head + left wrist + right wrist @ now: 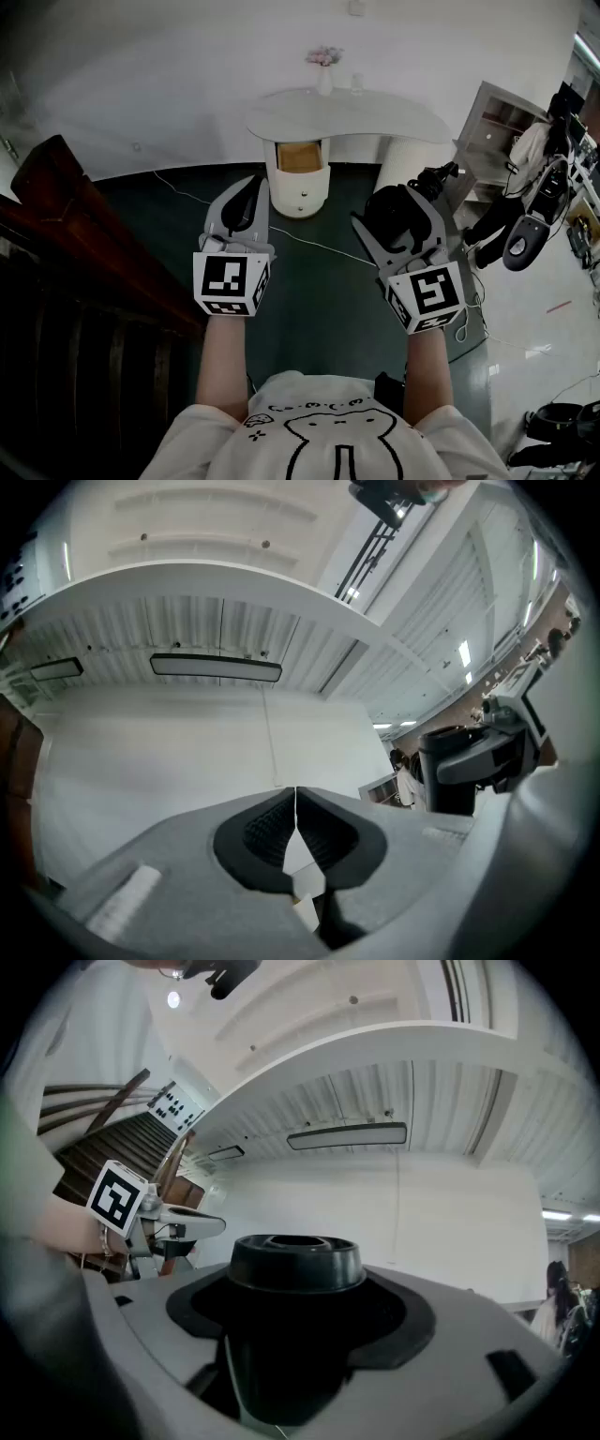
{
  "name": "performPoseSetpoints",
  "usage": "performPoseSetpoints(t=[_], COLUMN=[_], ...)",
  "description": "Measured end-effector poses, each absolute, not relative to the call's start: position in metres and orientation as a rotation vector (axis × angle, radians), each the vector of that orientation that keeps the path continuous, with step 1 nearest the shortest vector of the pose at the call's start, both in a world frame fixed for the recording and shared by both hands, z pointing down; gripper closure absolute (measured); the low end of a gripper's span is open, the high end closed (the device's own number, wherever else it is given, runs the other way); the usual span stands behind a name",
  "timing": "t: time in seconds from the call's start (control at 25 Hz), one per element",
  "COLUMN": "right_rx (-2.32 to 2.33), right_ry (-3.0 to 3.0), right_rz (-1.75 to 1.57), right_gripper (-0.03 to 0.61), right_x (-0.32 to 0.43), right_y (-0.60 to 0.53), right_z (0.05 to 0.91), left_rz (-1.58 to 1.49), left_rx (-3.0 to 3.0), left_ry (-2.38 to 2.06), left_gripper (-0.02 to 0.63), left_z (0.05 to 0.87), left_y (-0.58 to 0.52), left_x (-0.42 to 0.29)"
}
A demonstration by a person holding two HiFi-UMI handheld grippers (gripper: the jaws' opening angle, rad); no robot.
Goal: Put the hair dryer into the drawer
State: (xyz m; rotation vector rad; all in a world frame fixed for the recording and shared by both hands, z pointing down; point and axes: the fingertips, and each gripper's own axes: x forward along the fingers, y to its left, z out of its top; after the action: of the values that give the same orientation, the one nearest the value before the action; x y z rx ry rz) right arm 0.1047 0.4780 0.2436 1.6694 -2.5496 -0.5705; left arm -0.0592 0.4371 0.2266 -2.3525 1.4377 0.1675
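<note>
Hair dryer [295, 1265], black, sits grasped between the wide-spread jaws of the right gripper [405, 208], held up in the air well short of the open drawer [300, 157] under the white bench [375, 117]. Beside it the left gripper [251, 187] is clenched on nothing, jaws meeting.

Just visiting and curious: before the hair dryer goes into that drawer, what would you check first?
1. Grip: right gripper closed on the hair dryer: ok.
2. Is the drawer open: ok.
3. Is the left gripper empty, jaws together: ok.
4. Is the drawer within reach: not ok, it stands well ahead across the floor.
5. Room inside the drawer: cannot tell.
6. Free path: not ok, a white cable crosses the floor.
</note>
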Motion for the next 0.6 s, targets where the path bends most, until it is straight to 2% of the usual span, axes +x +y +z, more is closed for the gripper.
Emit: performPoseSetpoints(t=[0.6], right_rx=[1.672], right_ry=[-2.589], right_rz=[-0.47], right_gripper=[0.227], right_x=[0.135], right_y=[0.425], right_z=[0.262], left_rz=[0.159], left_rx=[-2.348], left_ry=[1.461], left_gripper=[0.597], left_z=[0.243], left_y=[0.389], left_x=[-0.043])
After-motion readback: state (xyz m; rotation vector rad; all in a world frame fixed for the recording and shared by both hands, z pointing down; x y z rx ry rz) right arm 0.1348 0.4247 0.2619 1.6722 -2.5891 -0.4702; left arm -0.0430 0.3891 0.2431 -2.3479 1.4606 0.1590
